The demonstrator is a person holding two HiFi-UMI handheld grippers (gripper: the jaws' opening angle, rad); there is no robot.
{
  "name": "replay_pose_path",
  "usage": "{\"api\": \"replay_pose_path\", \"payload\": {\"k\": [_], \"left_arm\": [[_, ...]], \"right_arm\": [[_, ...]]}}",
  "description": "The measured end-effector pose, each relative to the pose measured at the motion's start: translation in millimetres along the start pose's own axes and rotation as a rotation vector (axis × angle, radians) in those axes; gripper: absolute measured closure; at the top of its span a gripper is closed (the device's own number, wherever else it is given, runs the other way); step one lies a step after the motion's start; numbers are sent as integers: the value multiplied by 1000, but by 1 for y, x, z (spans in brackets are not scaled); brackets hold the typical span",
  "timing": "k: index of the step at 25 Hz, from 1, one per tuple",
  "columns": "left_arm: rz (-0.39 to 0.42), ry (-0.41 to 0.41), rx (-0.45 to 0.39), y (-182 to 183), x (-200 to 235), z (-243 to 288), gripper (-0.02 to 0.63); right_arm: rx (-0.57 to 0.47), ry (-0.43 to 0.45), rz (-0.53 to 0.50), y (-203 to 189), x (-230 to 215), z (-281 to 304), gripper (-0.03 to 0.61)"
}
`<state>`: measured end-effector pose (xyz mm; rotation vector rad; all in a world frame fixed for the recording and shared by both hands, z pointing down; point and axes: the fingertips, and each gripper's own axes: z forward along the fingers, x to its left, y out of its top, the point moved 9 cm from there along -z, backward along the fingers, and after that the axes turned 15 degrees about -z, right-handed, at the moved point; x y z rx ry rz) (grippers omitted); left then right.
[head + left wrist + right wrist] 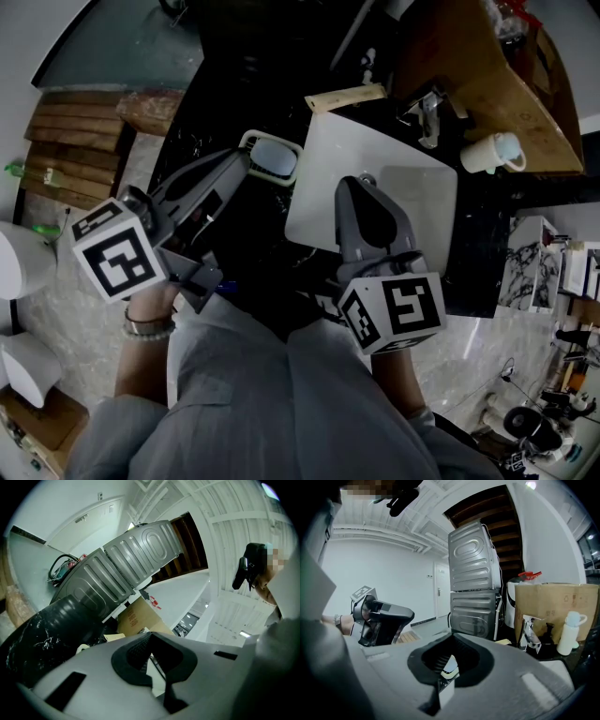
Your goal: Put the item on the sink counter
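Note:
The item, a small rounded-rectangle thing with a pale rim [274,157], lies on the black sink counter [216,122] beside the white square basin [412,202]. My left gripper [246,154] is shut, and its tip is right at the item's left edge; whether it touches I cannot tell. My right gripper [360,182] is shut over the basin with nothing in it. In the right gripper view the item [450,666] shows past the shut jaws, and the left gripper [382,618] is at the left. The left gripper view shows shut, empty jaws [150,637].
A faucet [427,117] stands at the basin's far edge, with a white bottle [492,150] and a cardboard box [487,66] beyond. Stacked grey machines [473,588] rise behind the counter. Wooden slats [66,150] lie on the floor at the left.

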<state>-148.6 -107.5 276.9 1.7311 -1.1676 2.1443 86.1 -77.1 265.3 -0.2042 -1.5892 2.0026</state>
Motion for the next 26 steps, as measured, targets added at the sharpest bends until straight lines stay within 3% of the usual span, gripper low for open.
{"api": "replay_pose_path", "payload": {"k": [26], "left_arm": [[0, 3, 5, 0, 2, -1, 611]], "right_arm": [[8, 25, 6, -4, 3, 2, 581]]}}
